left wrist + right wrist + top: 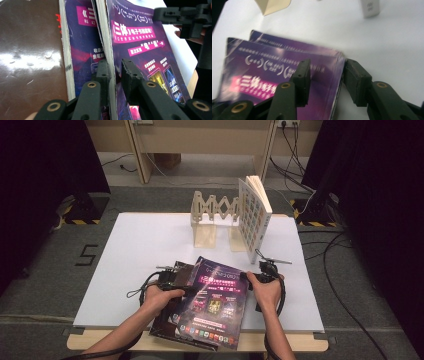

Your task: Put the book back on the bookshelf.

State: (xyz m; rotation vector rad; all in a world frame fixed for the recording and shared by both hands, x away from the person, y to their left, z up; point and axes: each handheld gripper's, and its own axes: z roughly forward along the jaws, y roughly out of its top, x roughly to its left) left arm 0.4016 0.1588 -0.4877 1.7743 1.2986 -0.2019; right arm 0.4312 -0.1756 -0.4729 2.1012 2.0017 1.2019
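Two grippers on one purple magazine (216, 302), near edge of the table (130, 245).

Your left gripper (115, 72) has the magazine's left edge between its jaws, one jaw on each side of the cover sheet; the gap looks narrow, but you can't tell from here whether the pads actually press the paper. Your right gripper (325, 80) straddles the magazine's right edge: one jaw lies over the cover, the other sits off the edge above the white table, jaws spread and not pinching. The magazine is tilted up at its far end, lying on a second purple magazine (82, 45) and a dark brown book (27, 55). Well beyond them, a book (254, 212) stands upright against the wooden rack (212, 212).
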